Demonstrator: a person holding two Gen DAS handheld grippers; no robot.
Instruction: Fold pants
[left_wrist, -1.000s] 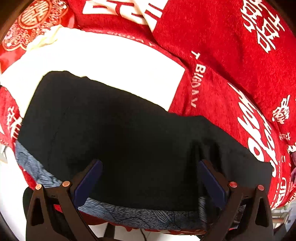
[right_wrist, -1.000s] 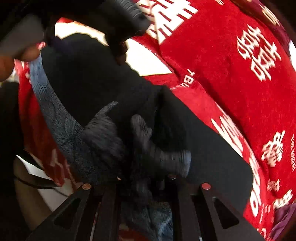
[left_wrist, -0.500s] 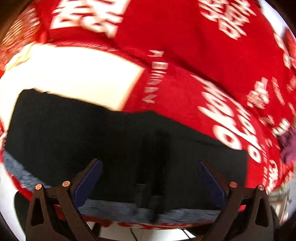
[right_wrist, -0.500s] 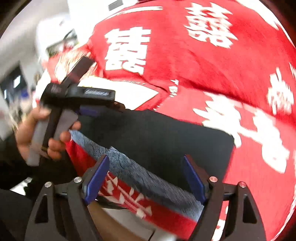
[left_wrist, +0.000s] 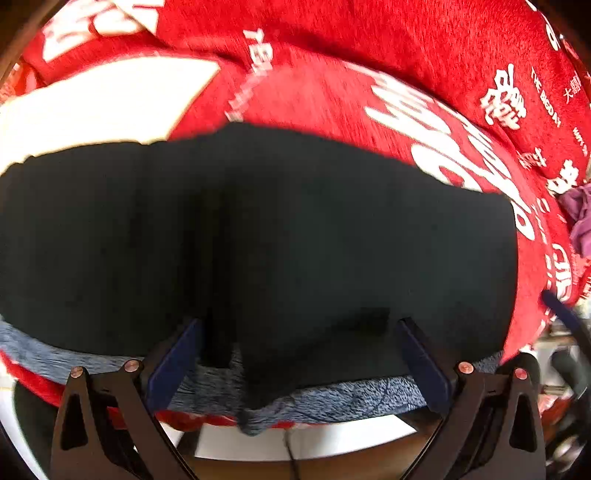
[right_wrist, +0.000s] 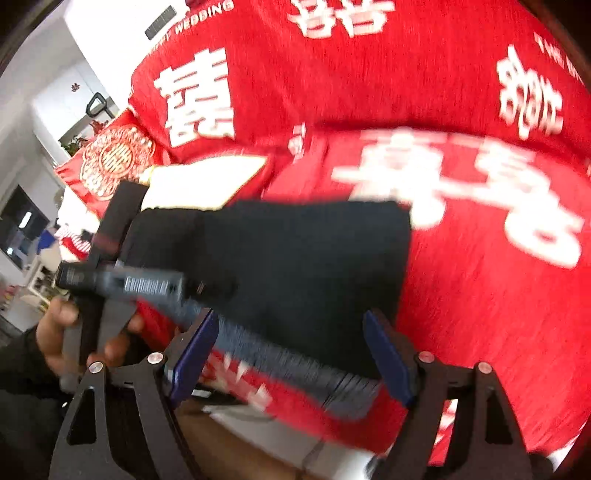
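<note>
Black pants folded into a broad dark slab, lying flat on a red blanket printed with white characters. Blue-grey waistband along the near edge, bunched and sagging at the middle. Left claw spread wide over that edge, blue pads apart, gripping nothing.

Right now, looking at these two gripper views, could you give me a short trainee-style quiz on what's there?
1. True or false: the right gripper is clamped on the pants.
2. What colour is the blanket under the pants? A) blue B) red C) green
3. Fill in: along their near edge, the black pants show a ______ band.

Key:
1. False; its jaws stand open, as do those of the left gripper.
2. B
3. blue-grey
</note>
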